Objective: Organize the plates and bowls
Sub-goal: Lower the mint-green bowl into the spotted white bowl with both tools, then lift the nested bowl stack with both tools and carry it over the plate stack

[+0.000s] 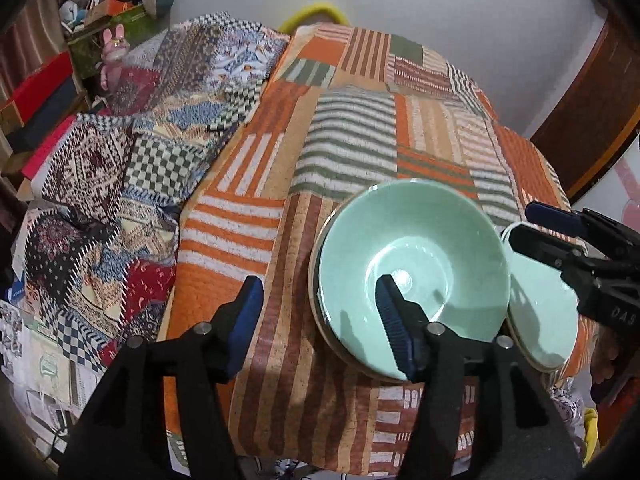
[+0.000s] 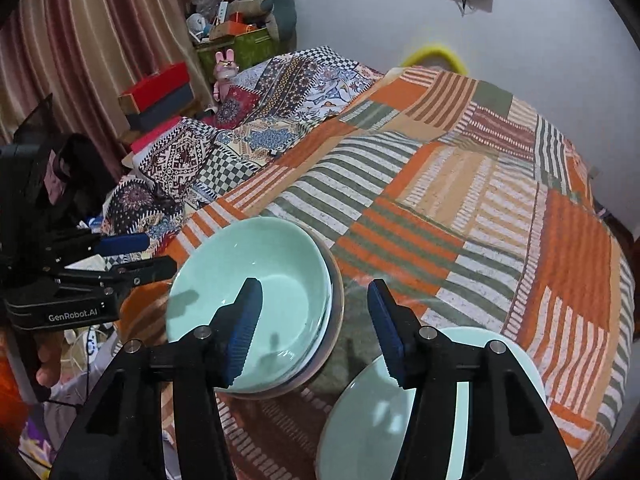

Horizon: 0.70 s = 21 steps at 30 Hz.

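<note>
Green bowl beside plate

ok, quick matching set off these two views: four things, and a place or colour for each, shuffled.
1. bowl
2. plate
3. toy rabbit
4. left gripper

a. pink, far end by the clutter
b. one finger over the bowl, jaws open
c. on a stack of dishes
d. flat, under the right gripper

Pairs: 1-c, 2-d, 3-a, 4-b
</note>
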Available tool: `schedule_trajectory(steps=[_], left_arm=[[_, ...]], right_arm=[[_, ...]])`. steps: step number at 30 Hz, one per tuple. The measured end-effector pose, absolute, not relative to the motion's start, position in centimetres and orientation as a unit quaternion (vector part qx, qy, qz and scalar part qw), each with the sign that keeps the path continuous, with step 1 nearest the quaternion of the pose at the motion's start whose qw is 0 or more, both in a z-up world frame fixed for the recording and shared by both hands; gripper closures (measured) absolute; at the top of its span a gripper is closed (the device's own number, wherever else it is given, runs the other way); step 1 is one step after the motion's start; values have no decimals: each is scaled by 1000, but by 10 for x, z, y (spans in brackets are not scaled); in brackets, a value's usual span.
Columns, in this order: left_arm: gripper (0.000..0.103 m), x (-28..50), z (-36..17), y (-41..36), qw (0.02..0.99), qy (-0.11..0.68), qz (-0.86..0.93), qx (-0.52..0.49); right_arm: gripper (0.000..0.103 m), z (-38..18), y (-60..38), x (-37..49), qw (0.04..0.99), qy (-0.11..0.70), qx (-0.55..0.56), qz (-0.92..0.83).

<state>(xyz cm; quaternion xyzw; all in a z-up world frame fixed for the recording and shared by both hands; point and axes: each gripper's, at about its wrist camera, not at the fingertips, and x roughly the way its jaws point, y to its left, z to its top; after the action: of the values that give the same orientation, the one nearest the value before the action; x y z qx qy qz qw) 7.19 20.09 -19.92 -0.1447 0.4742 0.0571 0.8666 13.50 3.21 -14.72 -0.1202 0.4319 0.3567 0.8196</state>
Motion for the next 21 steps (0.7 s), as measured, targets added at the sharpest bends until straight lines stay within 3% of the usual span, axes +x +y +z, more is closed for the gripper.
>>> schedule_trajectory(steps=[10, 17, 21], left_arm=[[45, 73, -243, 200, 838, 515, 29, -182], [69, 82, -253, 197, 829, 518, -3, -212], [70, 88, -257, 194, 826, 523, -9, -212]], right_arm=[[52, -182, 40, 143, 785, 494, -107, 357], [52, -198, 46, 151, 773, 513, -113, 355], [61, -204, 49, 154, 762, 524, -112, 362]])
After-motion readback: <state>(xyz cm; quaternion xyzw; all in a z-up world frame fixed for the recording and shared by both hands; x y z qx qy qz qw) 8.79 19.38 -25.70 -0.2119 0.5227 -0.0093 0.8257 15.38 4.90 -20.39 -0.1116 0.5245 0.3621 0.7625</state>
